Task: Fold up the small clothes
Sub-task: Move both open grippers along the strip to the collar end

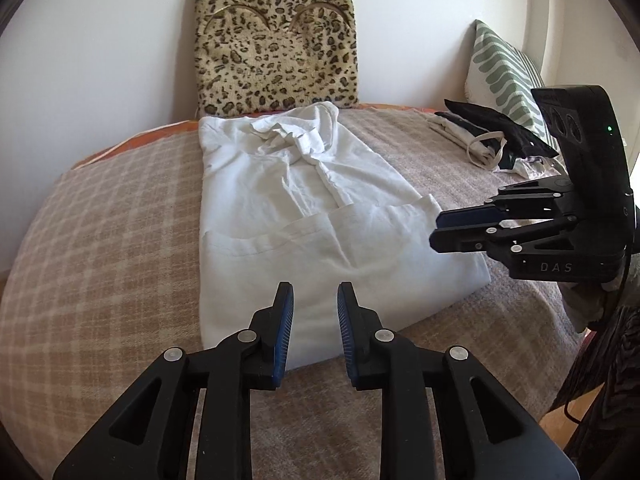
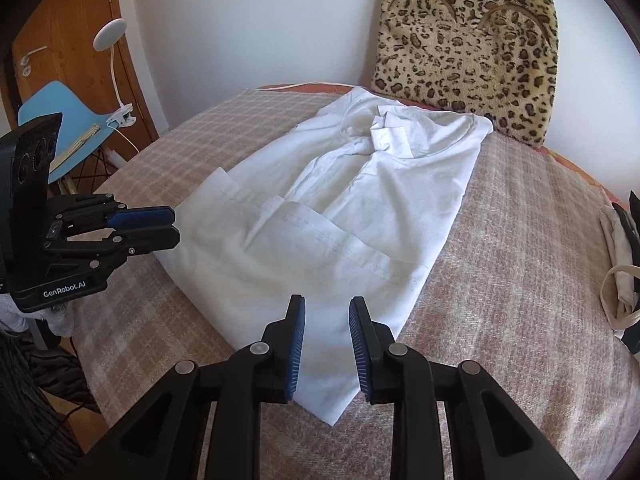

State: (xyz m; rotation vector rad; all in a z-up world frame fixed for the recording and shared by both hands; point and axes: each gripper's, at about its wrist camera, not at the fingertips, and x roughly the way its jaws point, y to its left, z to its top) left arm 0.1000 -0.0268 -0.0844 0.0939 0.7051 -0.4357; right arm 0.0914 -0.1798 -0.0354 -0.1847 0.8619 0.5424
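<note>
A white shirt (image 1: 304, 208) lies partly folded along its length on a checked blanket (image 1: 112, 240), collar end far, hem end near. It also shows in the right wrist view (image 2: 320, 216). My left gripper (image 1: 315, 300) is open and empty, just above the shirt's near edge. It shows from the side in the right wrist view (image 2: 170, 226), beside the shirt's left edge. My right gripper (image 2: 326, 314) is open and empty over the shirt's near corner. In the left wrist view it (image 1: 438, 230) hovers at the shirt's right edge.
A leopard-print cushion (image 1: 276, 40) leans on the wall behind the shirt. A pile of dark and cream clothes (image 1: 492, 140) and a green-patterned pillow (image 1: 504, 68) lie at the right. A blue chair (image 2: 68, 120) with a clip lamp (image 2: 112, 36) stands left of the bed.
</note>
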